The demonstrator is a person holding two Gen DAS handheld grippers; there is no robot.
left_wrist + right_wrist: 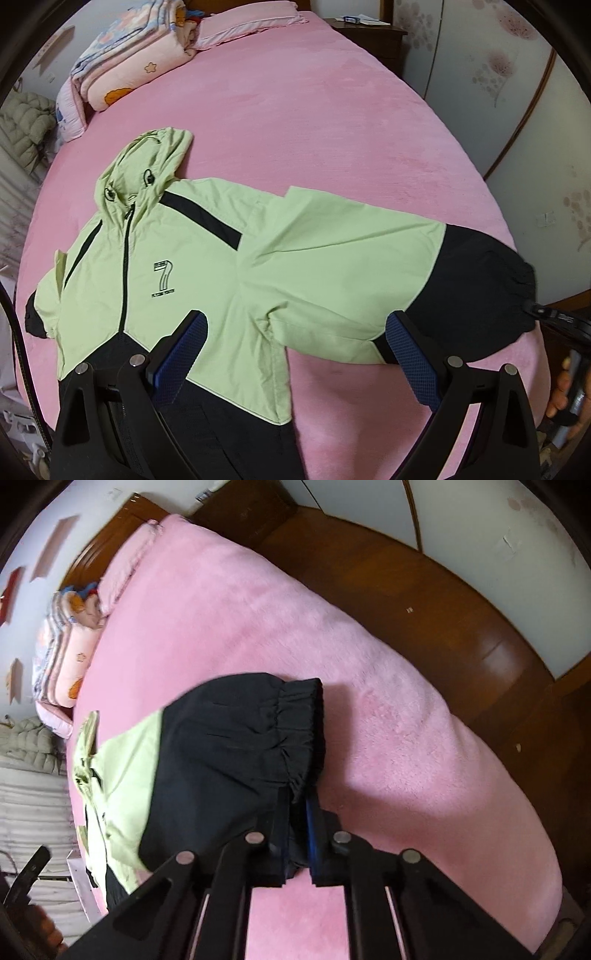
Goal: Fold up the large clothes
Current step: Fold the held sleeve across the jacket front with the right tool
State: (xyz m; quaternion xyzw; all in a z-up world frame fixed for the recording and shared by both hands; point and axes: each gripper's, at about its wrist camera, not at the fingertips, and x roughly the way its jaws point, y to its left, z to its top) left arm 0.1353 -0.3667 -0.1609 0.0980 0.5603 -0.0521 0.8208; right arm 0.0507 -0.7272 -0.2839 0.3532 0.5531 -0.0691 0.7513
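Observation:
A light green and black hooded jacket (207, 258) lies front up and zipped on the pink bed (314, 110), with its hood toward the pillows. One sleeve stretches out to the right and ends in a black elastic cuff (299, 716). My right gripper (297, 806) is shut on the lower corner of that cuff, with black fabric pinched between its pads. In the left wrist view that right gripper (543, 312) shows at the cuff's tip. My left gripper (301, 347) hangs open above the jacket's side, near the armpit, with nothing between its blue pads (410, 354).
A folded flowered quilt (125, 62) and a pink pillow (255, 18) lie at the head of the bed. A dark nightstand (369, 37) and pale wardrobe doors (480, 74) stand beyond the right edge. Wooden floor (424, 602) runs alongside. A hand (565, 387) shows at far right.

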